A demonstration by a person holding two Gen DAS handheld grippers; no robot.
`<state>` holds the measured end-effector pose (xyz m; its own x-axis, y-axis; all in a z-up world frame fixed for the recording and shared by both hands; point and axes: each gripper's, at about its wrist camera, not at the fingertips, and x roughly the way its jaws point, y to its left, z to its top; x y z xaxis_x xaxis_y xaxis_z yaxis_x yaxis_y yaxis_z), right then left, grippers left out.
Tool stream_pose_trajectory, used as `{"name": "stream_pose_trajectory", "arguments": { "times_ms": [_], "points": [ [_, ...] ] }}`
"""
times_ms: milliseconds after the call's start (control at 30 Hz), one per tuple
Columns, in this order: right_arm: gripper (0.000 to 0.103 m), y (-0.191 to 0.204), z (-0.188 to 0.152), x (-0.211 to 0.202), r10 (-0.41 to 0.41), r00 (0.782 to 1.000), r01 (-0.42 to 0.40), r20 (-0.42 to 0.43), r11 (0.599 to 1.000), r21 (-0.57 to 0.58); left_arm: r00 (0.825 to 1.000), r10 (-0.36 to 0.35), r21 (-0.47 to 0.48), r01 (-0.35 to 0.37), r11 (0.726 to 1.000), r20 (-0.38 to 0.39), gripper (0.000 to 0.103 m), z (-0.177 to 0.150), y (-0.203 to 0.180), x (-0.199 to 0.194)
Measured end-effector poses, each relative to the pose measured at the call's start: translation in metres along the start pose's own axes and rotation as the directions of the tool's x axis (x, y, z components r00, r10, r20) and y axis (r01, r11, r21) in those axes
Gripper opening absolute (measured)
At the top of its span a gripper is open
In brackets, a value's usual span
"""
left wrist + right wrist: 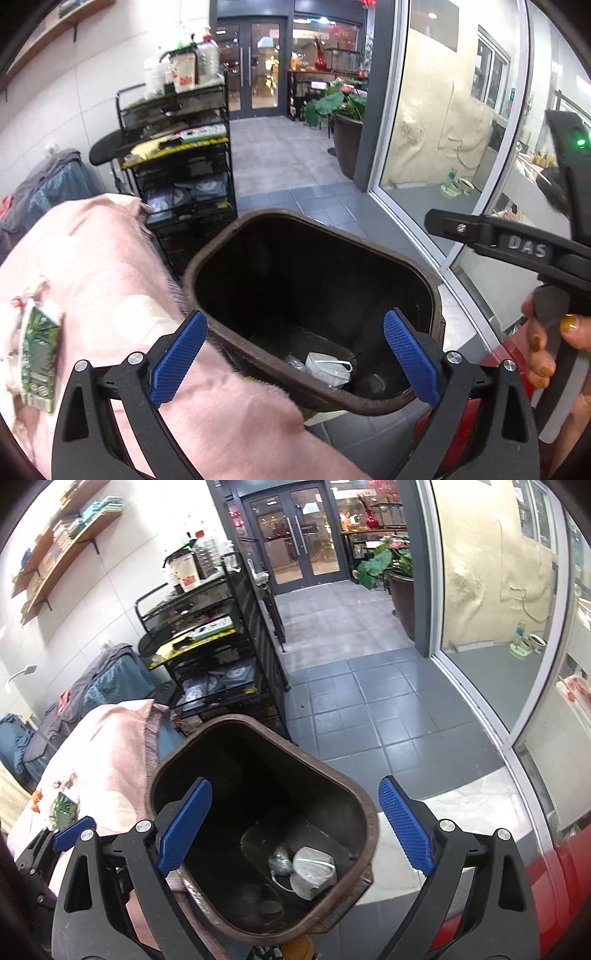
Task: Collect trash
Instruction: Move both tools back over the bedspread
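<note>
Left gripper (293,356) over the near rim of the trash bin (424,273); blue jaws spread wide, nothing between them but the bin's open mouth. Right gripper (295,829) likewise above the bin, jaws wide apart, empty; left finger overlaps the bin's near-left rim in view, contact not clear. A hand (554,347) grips the right tool's handle at the edge of the left view.

Bin dark brown, open, standing beside a pink cloth (110,266) draped on its left. At the bin's bottom: a white face mask (314,867), a crumpled clear wrapper (280,860) just beside it.

On the pink cloth, left of the bin: a green printed carton (38,354), lying flat.

Behind the bin: black wire rack (221,657) loaded with papers and containers. Grey tile floor (369,709) beyond. Farther off, a potted plant (395,568) and glass double doors (295,535).
</note>
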<state>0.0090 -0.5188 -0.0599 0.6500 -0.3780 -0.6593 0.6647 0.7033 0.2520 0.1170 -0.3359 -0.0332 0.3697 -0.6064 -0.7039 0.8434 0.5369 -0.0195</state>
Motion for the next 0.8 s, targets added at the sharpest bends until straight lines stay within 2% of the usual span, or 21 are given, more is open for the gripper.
{"name": "stream_pose_trajectory", "arguments": {
  "times_ms": [133, 367, 567, 800],
  "points": [
    [0.092, 0.012, 0.0, -0.002, 0.03, 0.999, -0.03, 0.023, 0.999, -0.013, 0.998, 0.028, -0.02, -0.027, 0.999, 0.053, 0.097, -0.005, 0.01, -0.025],
    [0.092, 0.038, 0.0, -0.002, 0.075, 0.997, -0.073, 0.024, 0.996, -0.057, 0.989, 0.113, -0.094, -0.103, 0.99, 0.1, 0.097, -0.025, 0.038, -0.065],
    [0.092, 0.08, -0.009, -0.002, 0.157, 0.988, -0.155, 0.005, 0.977, -0.144, 0.965, 0.211, -0.165, -0.186, 0.969, 0.154, 0.097, -0.044, 0.063, -0.1],
    [0.092, 0.139, -0.028, -0.004, 0.257, 0.965, -0.261, -0.045, 0.935, -0.24, 0.924, 0.346, -0.239, -0.303, 0.923, 0.165, 0.097, -0.073, 0.096, -0.134]
  ]
}}
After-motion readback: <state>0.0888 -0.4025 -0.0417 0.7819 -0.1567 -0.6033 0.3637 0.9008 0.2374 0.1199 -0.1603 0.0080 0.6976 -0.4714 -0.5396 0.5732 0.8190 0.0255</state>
